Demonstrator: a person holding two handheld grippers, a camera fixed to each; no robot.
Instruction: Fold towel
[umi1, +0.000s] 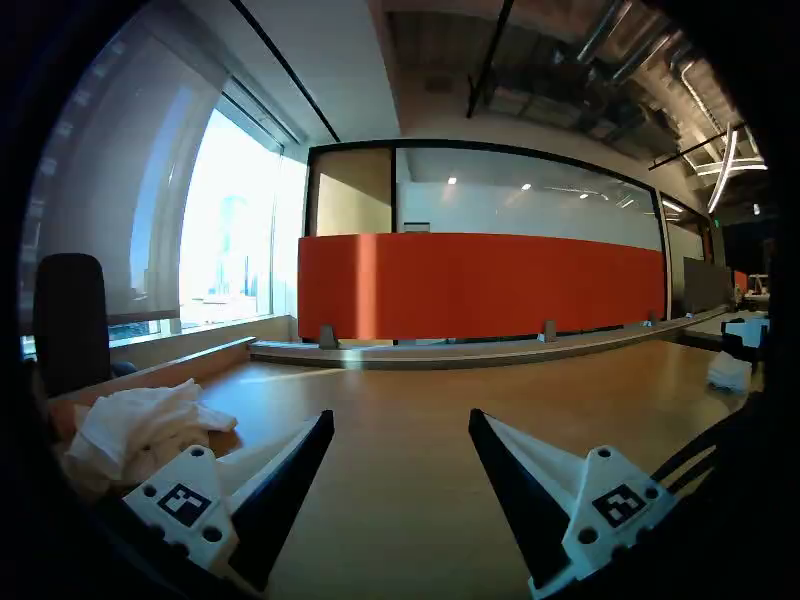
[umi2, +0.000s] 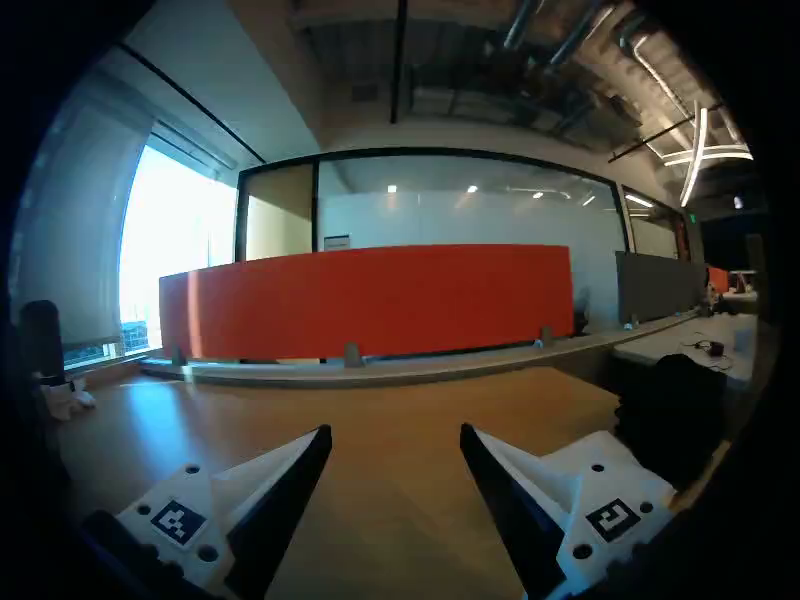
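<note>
You are holding the left gripper (umi1: 400, 415) low over the wooden counter (umi1: 420, 380), and its two white fingers (umi1: 275, 465) are standing wide apart, gripping nothing, with bare wood showing between them. The towel (umi1: 140, 430) is lying in a crumpled white heap on the counter, off to the left of the left finger and just beside it; whether the two are touching cannot be told. A black chair back (umi1: 70, 320) is rising behind the towel, in front of the bright window (umi1: 230, 240). An orange partition (umi1: 480, 285) is running along the far edge of the counter. A smaller white bundle (umi1: 730, 372) is sitting far off to the right.

You are holding the right gripper (umi2: 395, 430) over the same counter (umi2: 400, 395), and its fingers (umi2: 520, 480) are also spread apart with nothing between them. In the right gripper view the orange partition (umi2: 370, 300) is facing you, and a dark bulky object (umi2: 670, 415), too shadowed to name, is sitting at the counter's right edge.
</note>
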